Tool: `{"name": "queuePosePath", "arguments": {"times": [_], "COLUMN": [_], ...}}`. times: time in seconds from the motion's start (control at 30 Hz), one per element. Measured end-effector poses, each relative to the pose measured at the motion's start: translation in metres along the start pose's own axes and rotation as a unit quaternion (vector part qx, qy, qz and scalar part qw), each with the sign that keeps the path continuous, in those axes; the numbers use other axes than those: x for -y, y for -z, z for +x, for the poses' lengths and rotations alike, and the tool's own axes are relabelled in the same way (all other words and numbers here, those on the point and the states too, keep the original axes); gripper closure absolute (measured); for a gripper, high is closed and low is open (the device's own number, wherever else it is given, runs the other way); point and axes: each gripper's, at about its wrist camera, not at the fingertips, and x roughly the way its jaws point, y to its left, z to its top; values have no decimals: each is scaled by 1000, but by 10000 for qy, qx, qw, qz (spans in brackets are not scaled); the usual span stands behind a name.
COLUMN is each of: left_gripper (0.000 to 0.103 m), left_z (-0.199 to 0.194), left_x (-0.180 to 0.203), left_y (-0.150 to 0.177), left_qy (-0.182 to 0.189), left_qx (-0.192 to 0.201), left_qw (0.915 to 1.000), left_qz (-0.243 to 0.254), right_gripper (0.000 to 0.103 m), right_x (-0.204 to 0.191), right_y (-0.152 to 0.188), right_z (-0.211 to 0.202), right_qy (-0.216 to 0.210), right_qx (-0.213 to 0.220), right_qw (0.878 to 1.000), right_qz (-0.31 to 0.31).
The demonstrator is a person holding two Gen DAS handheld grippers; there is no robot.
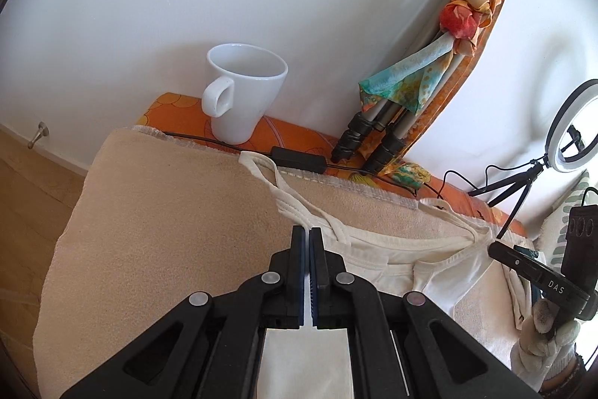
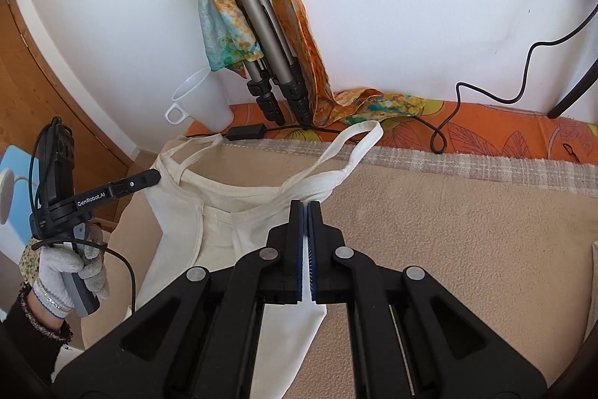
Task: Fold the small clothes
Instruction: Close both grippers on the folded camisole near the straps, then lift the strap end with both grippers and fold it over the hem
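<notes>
A small cream sleeveless top [image 1: 407,260] [image 2: 224,212] with thin shoulder straps lies on a beige towel [image 1: 168,230] [image 2: 448,219]. My left gripper [image 1: 307,230] is shut on the top's left edge near a strap; cloth runs between its pads. My right gripper [image 2: 306,202] is shut on the top's right edge below its strap [image 2: 347,152]. Each gripper shows in the other's view: the right gripper's body [image 1: 538,279] at the right, the left one [image 2: 149,179] at the left, held by a gloved hand [image 2: 71,272].
A white mug [image 1: 243,96] [image 2: 202,103] stands at the back on an orange patterned cloth [image 2: 504,129]. A folded tripod with a coloured scarf [image 1: 407,77] [image 2: 258,25] leans on the wall. A black cable with a box [image 1: 299,159] lies along the towel's far edge. A ring light [image 1: 572,129] stands at the right.
</notes>
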Motion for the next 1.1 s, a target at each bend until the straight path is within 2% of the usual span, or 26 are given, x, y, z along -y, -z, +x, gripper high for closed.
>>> {"name": "queuePosePath", "arguments": {"times": [0.37, 0.6, 0.83, 1.1], "left_gripper": [103, 103, 103, 103], "left_z": [-79, -118, -135, -140], "left_x": [20, 25, 22, 8], "left_y": [34, 75, 126, 174], "left_qy": [-29, 11, -40, -358], "left_qx": [220, 208, 27, -281], "left_qw": [9994, 9996, 10000, 9990], "left_qz": [275, 213, 39, 31], "right_gripper": [100, 100, 100, 100], "right_x": [-37, -66, -83, -87], "right_y": [33, 72, 132, 184], "right_z": [-64, -103, -119, -126], "right_qy": [-152, -267, -234, -167], "right_qx": [176, 177, -7, -262], "right_qw": [9997, 9992, 9991, 9990], "right_qz": [-72, -230, -348, -306]}}
